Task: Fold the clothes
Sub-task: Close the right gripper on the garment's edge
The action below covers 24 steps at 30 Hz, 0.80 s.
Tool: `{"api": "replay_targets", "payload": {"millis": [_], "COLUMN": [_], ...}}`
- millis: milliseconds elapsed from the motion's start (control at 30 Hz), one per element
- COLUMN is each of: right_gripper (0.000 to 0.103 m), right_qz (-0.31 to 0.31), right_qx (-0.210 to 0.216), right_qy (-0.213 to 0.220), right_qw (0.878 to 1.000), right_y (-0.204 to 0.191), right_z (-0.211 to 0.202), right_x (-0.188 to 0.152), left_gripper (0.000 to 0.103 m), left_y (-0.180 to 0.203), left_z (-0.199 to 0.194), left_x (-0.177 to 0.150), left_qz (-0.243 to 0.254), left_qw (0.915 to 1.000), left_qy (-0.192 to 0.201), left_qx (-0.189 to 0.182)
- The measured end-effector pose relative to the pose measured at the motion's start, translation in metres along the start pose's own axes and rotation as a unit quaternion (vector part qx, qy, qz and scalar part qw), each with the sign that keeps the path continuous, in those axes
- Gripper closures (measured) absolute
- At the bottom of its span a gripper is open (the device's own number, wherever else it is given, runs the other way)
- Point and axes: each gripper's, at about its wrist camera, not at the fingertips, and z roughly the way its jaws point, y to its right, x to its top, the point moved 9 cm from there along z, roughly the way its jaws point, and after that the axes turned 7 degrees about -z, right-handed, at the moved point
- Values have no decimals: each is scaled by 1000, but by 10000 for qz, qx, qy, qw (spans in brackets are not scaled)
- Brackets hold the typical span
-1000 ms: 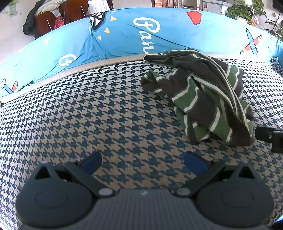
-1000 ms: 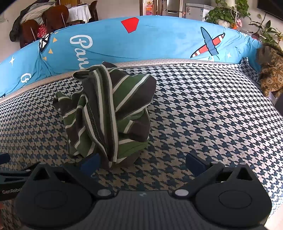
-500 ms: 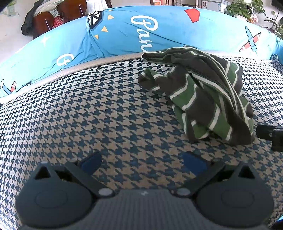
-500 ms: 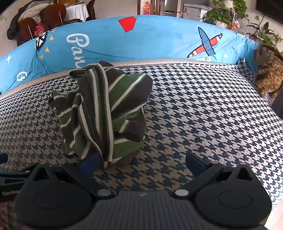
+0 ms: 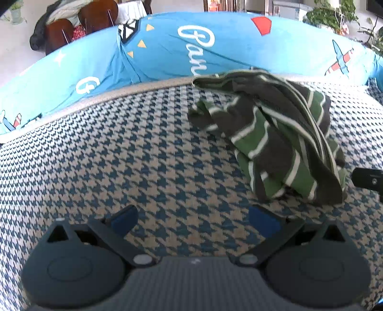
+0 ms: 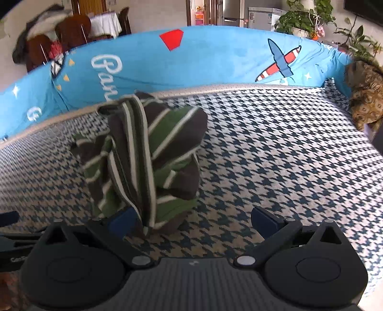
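A crumpled garment [image 5: 275, 136] with green, dark brown and white stripes lies heaped on the houndstooth sofa seat [image 5: 119, 167]. In the left wrist view it sits ahead and to the right of my left gripper [image 5: 194, 219], which is open over bare seat with nothing between its blue pads. In the right wrist view the garment [image 6: 143, 162] fills the left centre, its near hem hanging just in front of the left pad [image 6: 122, 221]. My right gripper [image 6: 191, 220] is open, close to the heap but not closed on it.
A blue cover with white lettering and plane prints [image 6: 191, 59] drapes the sofa back. A brown patterned cushion [image 6: 366, 100] sits at the far right end. Wooden chairs [image 5: 79, 26] and potted plants [image 6: 308, 19] stand behind the sofa. The other gripper's tip [image 5: 368, 179] shows at the right edge.
Both grippers have edged forward and the garment looks slightly nearer in each view. The right gripper's left pad now sits right at the garment's near hem. The jaws stay open.
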Motion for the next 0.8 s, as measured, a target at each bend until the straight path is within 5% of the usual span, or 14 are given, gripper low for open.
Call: {"api": "replay_targets", "payload": {"millis": [200, 467, 800], "right_gripper": [2, 23, 37], "right_qz": [120, -182, -40], "right_qx": [523, 846, 1213], "right_qy": [381, 669, 729], "right_qw": [9978, 9940, 9899], "right_y": [-4, -22, -41], "right_z": [-5, 11, 40], "right_x": [13, 37, 59], "left_gripper": [0, 0, 0], "left_y": [-3, -6, -8], "left_z": [0, 13, 34], "left_x": [20, 46, 68], "left_qz": [-111, -206, 2], "left_qw": [9997, 9994, 9995], "left_qy": [208, 266, 283], "left_qx": [51, 4, -151]}}
